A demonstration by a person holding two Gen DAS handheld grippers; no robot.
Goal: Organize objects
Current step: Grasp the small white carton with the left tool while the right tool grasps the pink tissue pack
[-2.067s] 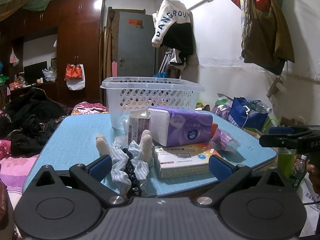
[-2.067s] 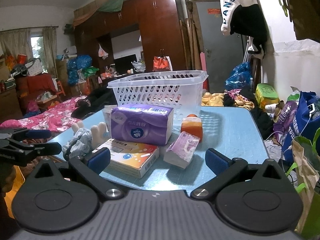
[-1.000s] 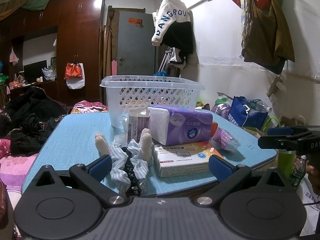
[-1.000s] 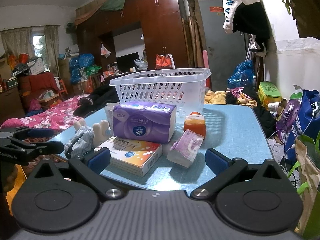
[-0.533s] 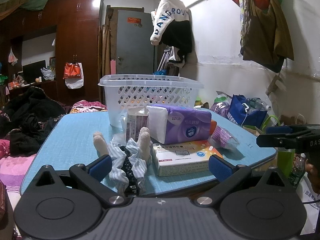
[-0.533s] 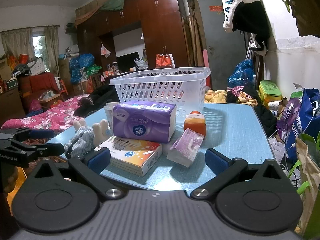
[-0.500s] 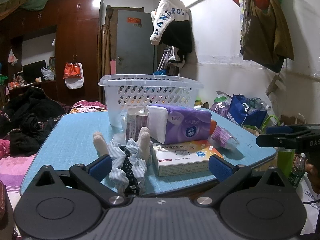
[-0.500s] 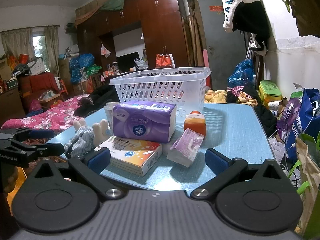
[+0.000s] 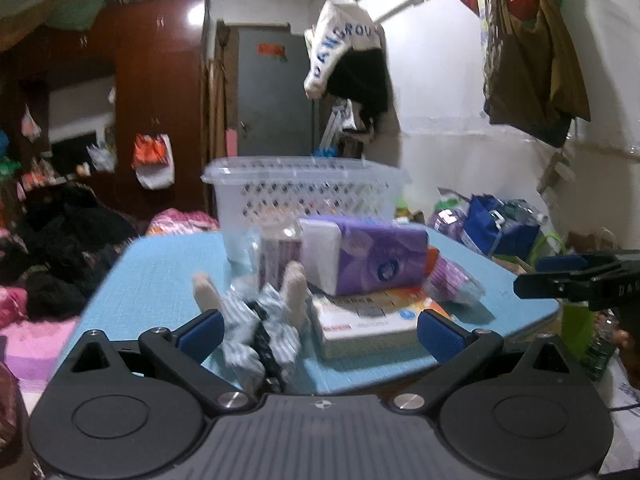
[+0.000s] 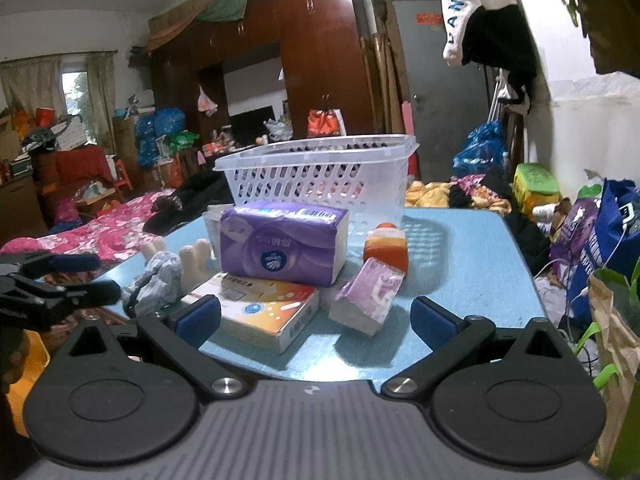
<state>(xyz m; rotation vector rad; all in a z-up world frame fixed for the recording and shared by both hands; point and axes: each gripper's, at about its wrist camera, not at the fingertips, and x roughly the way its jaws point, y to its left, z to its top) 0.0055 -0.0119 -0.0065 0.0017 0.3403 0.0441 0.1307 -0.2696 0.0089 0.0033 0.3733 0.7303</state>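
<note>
On the blue table (image 10: 472, 264) stand one white perforated basket (image 10: 320, 176) at the far side and, in front of it, one purple tissue pack (image 10: 280, 248) lying long-axis sideways atop one flat orange-and-white box (image 10: 256, 308), one small purple packet (image 10: 368, 292) leaning on one orange bottle (image 10: 386, 246), and one striped cloth bundle (image 9: 260, 320) with pale stubs sticking up. The left tool (image 9: 318, 330) and the right tool (image 10: 316, 314) both hover at the near table edge. Each has its jaws spread wide, gripping nothing.
</note>
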